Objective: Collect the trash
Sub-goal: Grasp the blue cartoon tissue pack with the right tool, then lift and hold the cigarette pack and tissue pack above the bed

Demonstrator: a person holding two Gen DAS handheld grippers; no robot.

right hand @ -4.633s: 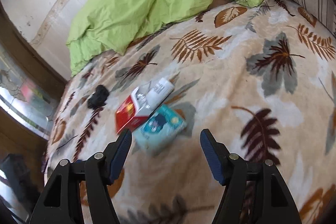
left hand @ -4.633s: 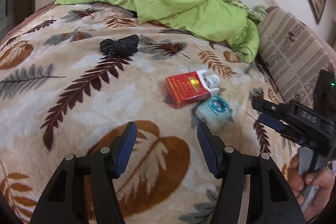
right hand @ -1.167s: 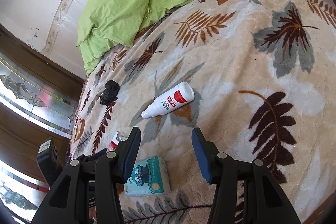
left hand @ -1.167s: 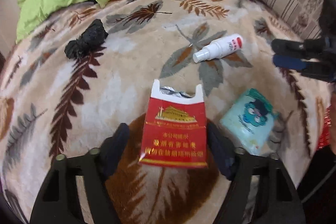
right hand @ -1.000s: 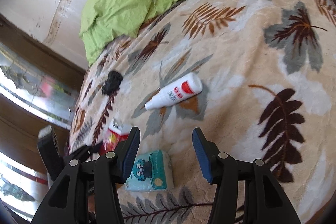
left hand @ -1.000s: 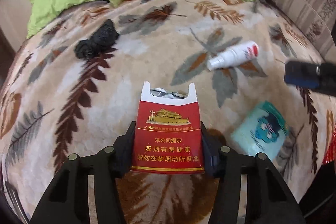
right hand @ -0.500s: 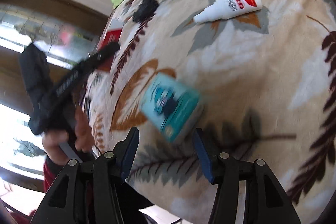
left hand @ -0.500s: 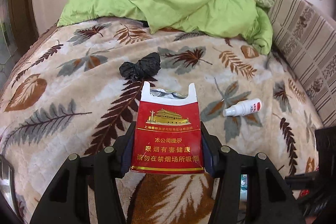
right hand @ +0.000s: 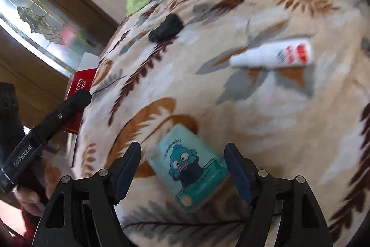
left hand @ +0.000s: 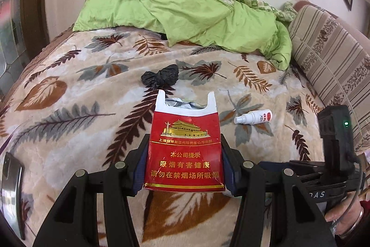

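While the left gripper [left hand: 183,161] holds the red cigarette pack [left hand: 185,145] pinched by its sides between its jaws, the pack now hangs in the air above the leaf-patterned blanket [left hand: 69,112]; about a second ago it lay flat on the blanket with the jaws only closing around it. That likely means the first piece of trash is collected and ready to be carried off. The pack's top is torn open, with crumpled foil showing.

The right gripper [right hand: 182,168] has swung down toward the near edge of the bed, and its jaws now stand wide on either side of the teal tissue packet [right hand: 188,167] without touching it. This looks like the next pickup.

Farther in, a white spray bottle [right hand: 272,54] lies on its side toward the right, and a crumpled black plastic bag [left hand: 160,78] sits near the middle of the bed. Both are well apart from the grippers. A dark phone [left hand: 10,191] rests at the near left edge. A green quilt [left hand: 185,13] is heaped at the far edge, a striped cushion [left hand: 328,61] along the right. The blanket between these things is open, though the packet lies near the bed's drop-off.
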